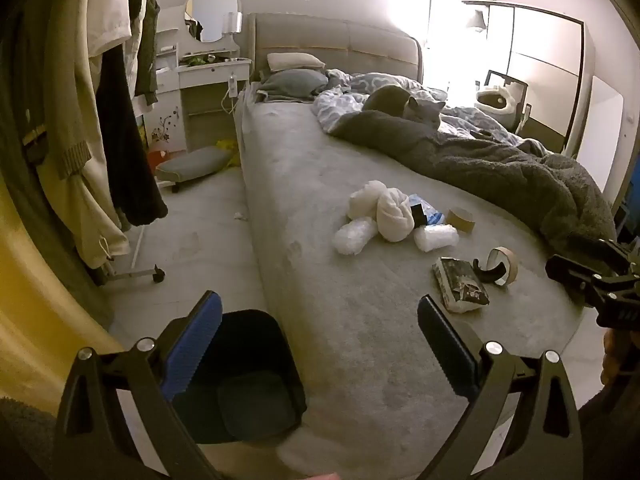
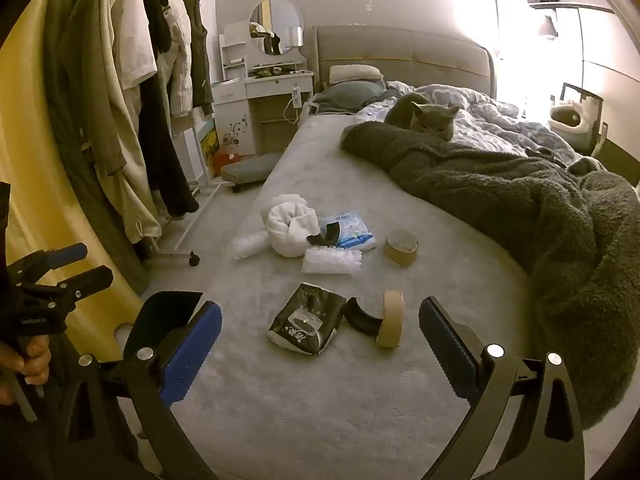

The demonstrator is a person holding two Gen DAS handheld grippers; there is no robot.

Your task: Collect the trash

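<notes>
On the grey plush bed cover (image 2: 320, 392), the trash is lying in two loose groups. Nearest the right gripper (image 2: 320, 334), a crumpled black-and-white glossy packet (image 2: 306, 326) is resting flat, with a curved black plastic piece (image 2: 360, 320) touching its edge and a cardboard tape roll (image 2: 390, 320) standing on its rim against that piece. Farther up the bed, a rolled white cloth bundle (image 2: 288, 226) is sitting beside two bubble-wrap cushions (image 2: 332, 261), a blue-printed plastic pack (image 2: 352, 232) and a second, squat cardboard ring (image 2: 401, 247) lying apart to the right.

Both grippers are showing their blue ribbed pads spread wide, pinching nothing. The left gripper (image 1: 320, 320) is hovering over the bed's near corner, and only its camera is showing the inside of the black square bin (image 1: 248, 372) standing on the floor against the bed; the right wrist view is catching just that bin's rim behind a finger. The left view is also showing the packet (image 1: 460, 284) from its side.

A grey cat (image 2: 426, 120) is lying on a dark fleecy blanket (image 2: 520, 200) farther back, in front of the padded headboard (image 2: 400, 48). Clothes are hanging on a wheeled rack (image 2: 120, 100) beside a white dressing table (image 2: 260, 92) with a round mirror.
</notes>
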